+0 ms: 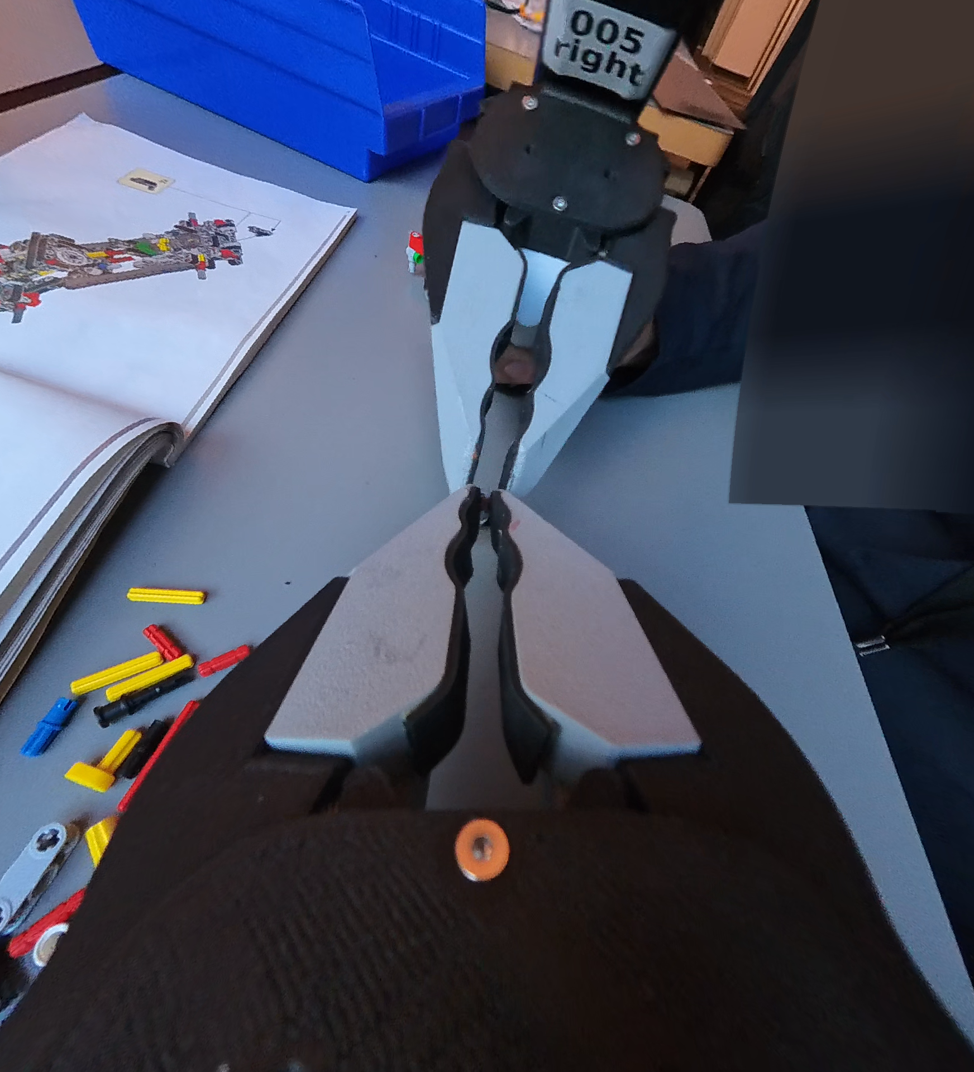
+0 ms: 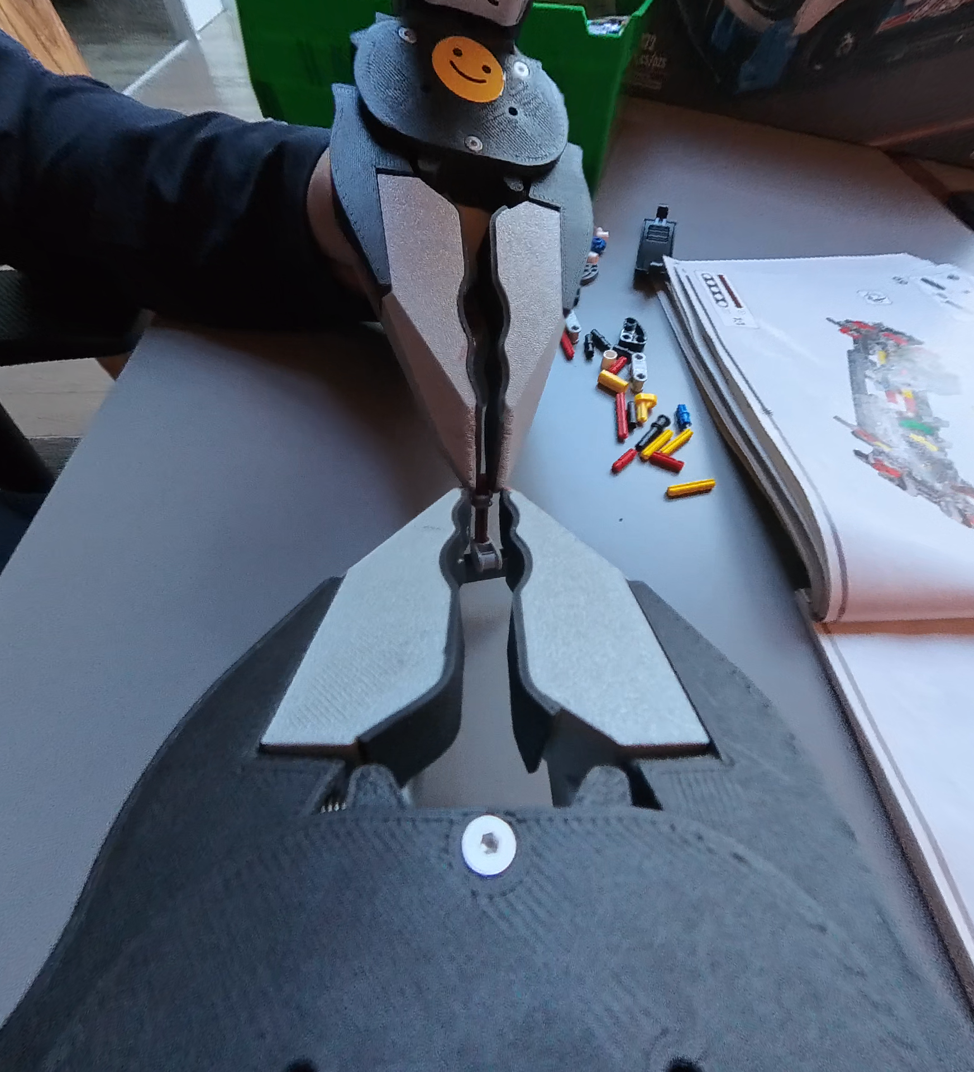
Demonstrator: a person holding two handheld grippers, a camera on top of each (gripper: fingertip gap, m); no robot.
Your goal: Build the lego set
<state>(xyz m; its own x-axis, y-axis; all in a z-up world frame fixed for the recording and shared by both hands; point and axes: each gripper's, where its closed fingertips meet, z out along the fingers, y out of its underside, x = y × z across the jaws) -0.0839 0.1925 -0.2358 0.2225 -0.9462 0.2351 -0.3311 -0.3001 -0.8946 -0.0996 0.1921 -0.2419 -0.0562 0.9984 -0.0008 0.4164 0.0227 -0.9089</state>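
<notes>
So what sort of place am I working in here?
Most likely a hobby or lab workbench for building-brick assembly: an open instruction booklet lies on the grey table, loose colourful pins and axles are scattered beside it, and a blue parts bin stands behind.

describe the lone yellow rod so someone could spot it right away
Start at the open instruction booklet on the grey table. Beside its page edge lies a scatter of small plastic pins. The yellow ridged rod lies alone at the scatter's edge, touching nothing, unlike the paired yellow rods.

Left gripper (image 2: pixel 487 481) and right gripper (image 2: pixel 483 510) meet tip to tip, both jaws nearly closed.
</notes>
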